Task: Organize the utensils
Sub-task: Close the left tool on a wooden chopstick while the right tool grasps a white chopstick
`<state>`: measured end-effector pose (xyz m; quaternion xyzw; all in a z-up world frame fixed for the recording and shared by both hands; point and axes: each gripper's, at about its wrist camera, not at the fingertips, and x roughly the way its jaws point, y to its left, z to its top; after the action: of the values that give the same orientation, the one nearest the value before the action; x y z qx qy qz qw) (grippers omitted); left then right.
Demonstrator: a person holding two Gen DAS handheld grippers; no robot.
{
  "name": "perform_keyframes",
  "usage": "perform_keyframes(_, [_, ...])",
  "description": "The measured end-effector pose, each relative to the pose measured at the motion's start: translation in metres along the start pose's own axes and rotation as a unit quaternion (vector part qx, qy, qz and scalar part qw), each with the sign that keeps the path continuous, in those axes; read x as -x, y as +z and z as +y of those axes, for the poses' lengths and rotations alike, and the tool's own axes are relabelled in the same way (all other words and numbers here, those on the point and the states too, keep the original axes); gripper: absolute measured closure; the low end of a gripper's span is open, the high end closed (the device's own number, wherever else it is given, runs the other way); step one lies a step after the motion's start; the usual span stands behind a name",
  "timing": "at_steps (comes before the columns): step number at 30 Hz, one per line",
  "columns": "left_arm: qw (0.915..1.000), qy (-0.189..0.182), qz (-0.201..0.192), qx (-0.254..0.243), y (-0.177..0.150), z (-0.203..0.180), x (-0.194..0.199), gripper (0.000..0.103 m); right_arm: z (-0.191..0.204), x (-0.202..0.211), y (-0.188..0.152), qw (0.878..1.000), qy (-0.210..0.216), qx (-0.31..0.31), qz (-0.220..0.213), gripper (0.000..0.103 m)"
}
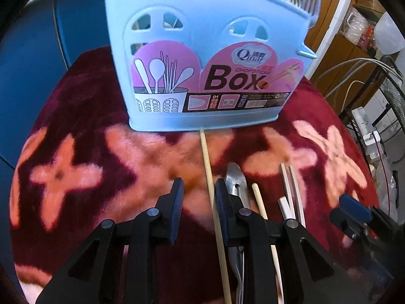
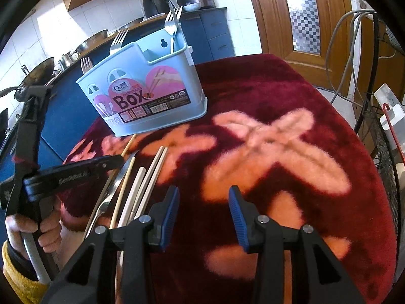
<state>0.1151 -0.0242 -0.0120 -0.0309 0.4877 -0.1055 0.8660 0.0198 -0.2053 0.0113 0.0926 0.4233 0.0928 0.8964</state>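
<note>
A light blue utensil box (image 1: 202, 58) stands on the red flowered cloth; it also shows in the right wrist view (image 2: 144, 96) with several forks (image 2: 172, 25) standing in it. My left gripper (image 1: 198, 190) is open, low over the cloth, with a wooden chopstick (image 1: 208, 177) lying between its fingers, close to the right one. A metal spoon (image 1: 236, 179), another wooden chopstick (image 1: 259, 200) and pale chopsticks (image 1: 291, 187) lie just right of it. My right gripper (image 2: 203, 197) is open and empty, to the right of the loose utensils (image 2: 141, 185).
The red cloth (image 2: 278, 152) covers a round table. A blue cabinet (image 1: 30, 50) stands behind and left. A kitchen counter with woks (image 2: 38, 73) is at the back, a wooden door (image 2: 303, 12) and cables (image 2: 341, 50) to the right.
</note>
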Motion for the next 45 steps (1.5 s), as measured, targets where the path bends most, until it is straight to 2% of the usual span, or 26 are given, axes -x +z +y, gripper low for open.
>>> perform_keyframes(5, [1.0000,0.001,0.001,0.001,0.008,0.000,-0.006,0.079,-0.001,-0.002,0.000,1.000,0.002,-0.001,0.001,0.058])
perform_keyframes(8, [1.0000,-0.007,-0.003,0.003,0.008,0.001,-0.005,0.089,-0.001,-0.003,0.000,1.000,0.002,-0.001,0.001,0.058])
perform_keyframes(10, [0.9998,-0.017,-0.006,0.005,0.008,0.001,-0.003,0.099,-0.001,-0.003,0.000,1.000,0.001,0.000,0.001,0.058])
perform_keyframes(13, [0.9996,-0.023,-0.010,0.011,0.006,0.002,0.001,0.100,-0.001,-0.003,0.000,1.000,-0.001,-0.001,0.002,0.058])
perform_keyframes(23, [0.9967,-0.020,-0.041,0.067,-0.006,0.033,0.025,0.101,0.004,-0.006,0.006,1.000,0.009,-0.012,0.011,0.058])
perform_keyframes(30, [0.9944,0.003,-0.063,0.085,-0.014,0.051,0.039,0.101,0.017,-0.014,0.011,0.999,0.029,-0.021,0.031,0.058])
perform_keyframes(35, [0.9933,0.001,-0.072,0.090,-0.018,0.057,0.041,0.101,0.029,-0.019,0.012,0.998,0.031,-0.017,0.042,0.065])
perform_keyframes(41, [0.9925,-0.020,-0.075,0.094,-0.022,0.066,0.041,0.101,0.038,-0.027,0.014,0.999,0.003,-0.007,0.051,0.078])
perform_keyframes(45, [0.9924,-0.031,-0.072,0.095,-0.024,0.068,0.038,0.101,0.040,-0.031,0.019,0.998,0.001,-0.007,0.063,0.079])
